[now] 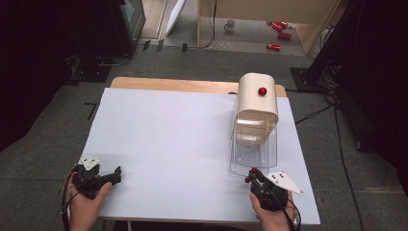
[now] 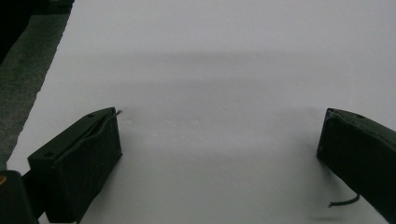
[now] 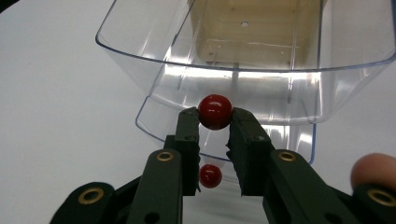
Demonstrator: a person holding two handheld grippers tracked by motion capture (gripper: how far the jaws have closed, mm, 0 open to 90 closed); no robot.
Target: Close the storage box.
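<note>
A cream drawer cabinet [image 1: 258,98] stands at the table's far right, with a red knob [image 1: 262,91] on its cream face. Clear plastic drawers [image 1: 253,153] are pulled out toward me. In the right gripper view the deep upper drawer [image 3: 243,51] is empty, and shallower clear drawers sit below it. My right gripper [image 1: 254,174] [image 3: 215,119] is shut on a red ball knob [image 3: 215,111] at a clear drawer's front. A second, smaller-looking red knob [image 3: 210,175] shows lower down between the jaws. My left gripper [image 1: 117,174] [image 2: 219,135] rests open near the front left corner with nothing between its jaws.
A white sheet [image 1: 168,144] covers the table, with a wooden edge [image 1: 173,84] showing at the back. Grey carpet [image 1: 43,144] surrounds it. Red cans [image 1: 279,33] and a mug [image 1: 230,25] lie on the floor far behind. Cables [image 1: 332,106] run at the right.
</note>
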